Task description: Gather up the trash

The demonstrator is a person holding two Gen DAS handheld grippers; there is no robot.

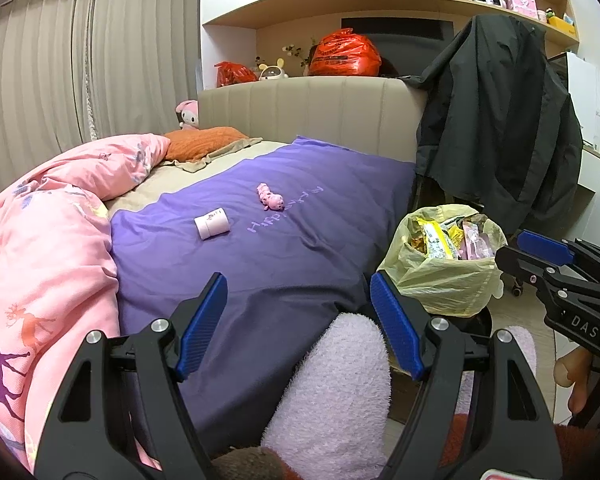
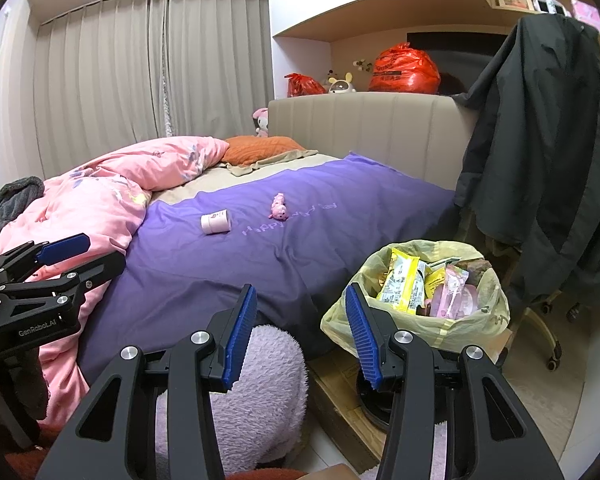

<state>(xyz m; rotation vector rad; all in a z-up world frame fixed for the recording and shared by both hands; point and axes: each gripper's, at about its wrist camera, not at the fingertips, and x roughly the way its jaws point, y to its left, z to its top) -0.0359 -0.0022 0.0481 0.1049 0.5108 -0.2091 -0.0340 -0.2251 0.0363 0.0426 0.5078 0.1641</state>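
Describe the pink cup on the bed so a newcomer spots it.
Start at the purple sheet covering the bed. The cup lies on its side left of the embroidered lettering. Unlike the nearby fuzzy pink toy, it is a smooth pale cylinder.

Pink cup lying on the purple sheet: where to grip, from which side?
Grip the pink cup across its round body mid-length, coming from above. It lies on its side on the flat purple sheet, nothing touching it. Either open tool would do.
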